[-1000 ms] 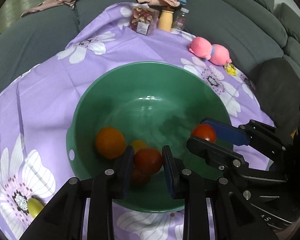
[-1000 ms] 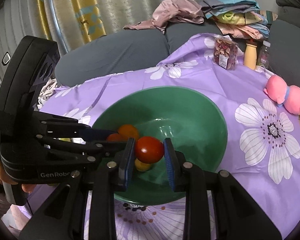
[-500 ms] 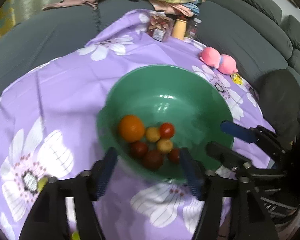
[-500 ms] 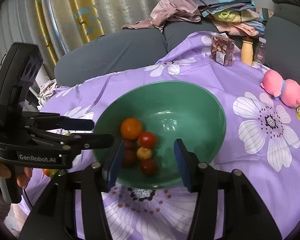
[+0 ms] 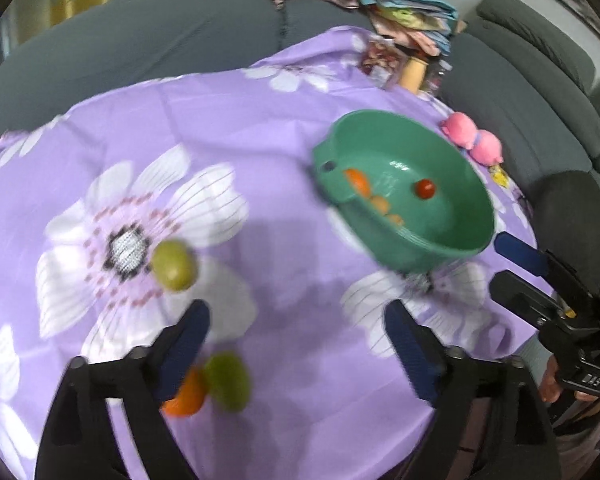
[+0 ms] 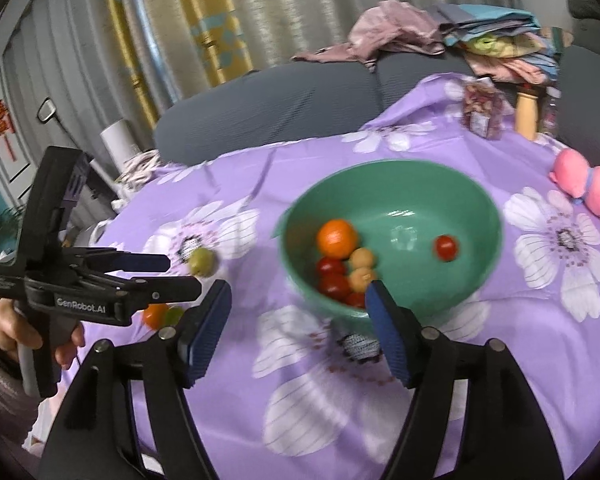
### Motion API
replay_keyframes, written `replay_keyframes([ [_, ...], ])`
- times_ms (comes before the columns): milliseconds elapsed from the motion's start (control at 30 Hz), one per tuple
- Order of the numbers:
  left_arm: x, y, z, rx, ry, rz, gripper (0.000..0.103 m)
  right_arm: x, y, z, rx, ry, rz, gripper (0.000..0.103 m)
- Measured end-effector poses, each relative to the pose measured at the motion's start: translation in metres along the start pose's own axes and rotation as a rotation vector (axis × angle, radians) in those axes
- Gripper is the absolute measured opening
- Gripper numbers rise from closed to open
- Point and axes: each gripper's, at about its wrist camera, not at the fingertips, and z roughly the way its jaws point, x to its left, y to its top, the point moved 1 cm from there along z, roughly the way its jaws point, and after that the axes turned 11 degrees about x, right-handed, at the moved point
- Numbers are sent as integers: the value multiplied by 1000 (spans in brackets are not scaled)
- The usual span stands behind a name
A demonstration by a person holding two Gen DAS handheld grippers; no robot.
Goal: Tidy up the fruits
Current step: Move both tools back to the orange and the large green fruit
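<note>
A green bowl on the purple flowered cloth holds an orange, several red tomatoes and small yellow fruits; one tomato lies apart. My right gripper hovers at the bowl's near rim, jaws opening and empty. My left gripper is left of the bowl, jaws opening wide and empty, above the cloth. Loose there lie a green fruit, another green fruit and an orange by its left finger.
A pink plush toy, a jar of dried pieces and a tan bottle stand past the bowl. Folded clothes lie on the grey sofa behind. A hand holds the left gripper.
Both grippers let go of their red tomatoes into the bowl and opened. Both drew back; the left one swung left over the loose fruits on the cloth.
</note>
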Motion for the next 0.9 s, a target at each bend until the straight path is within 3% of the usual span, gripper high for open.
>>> replay_keyframes([
  [367, 37, -45, 0, 46, -25, -79, 94, 44, -20, 32, 117, 54, -65, 72],
  [733, 72, -74, -8, 24, -37, -170, 94, 82, -25, 57, 199, 75, -158, 73],
  [900, 76, -88, -9, 10, -66, -160, 94, 86, -25, 64, 223, 80, -172, 73],
])
